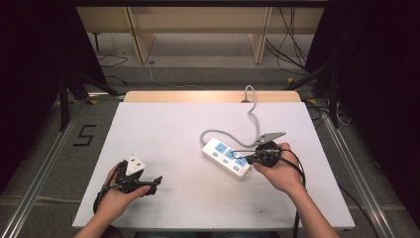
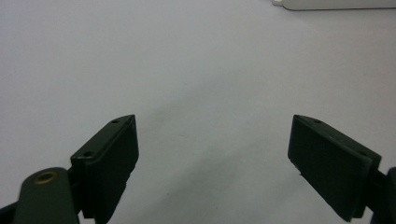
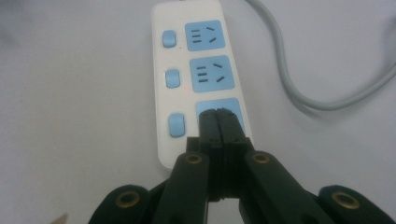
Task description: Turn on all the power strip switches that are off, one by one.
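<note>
Currently listed: right gripper clenched, empty, tips over nearest blue socket of strip.
Strip flat on table, right of centre, grey cord running to far edge. Left gripper released, jaws wide, nothing between, held near left front, well apart from strip.

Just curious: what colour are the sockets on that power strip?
Light blue sockets on a white power strip; clearest in the right gripper view.
</note>
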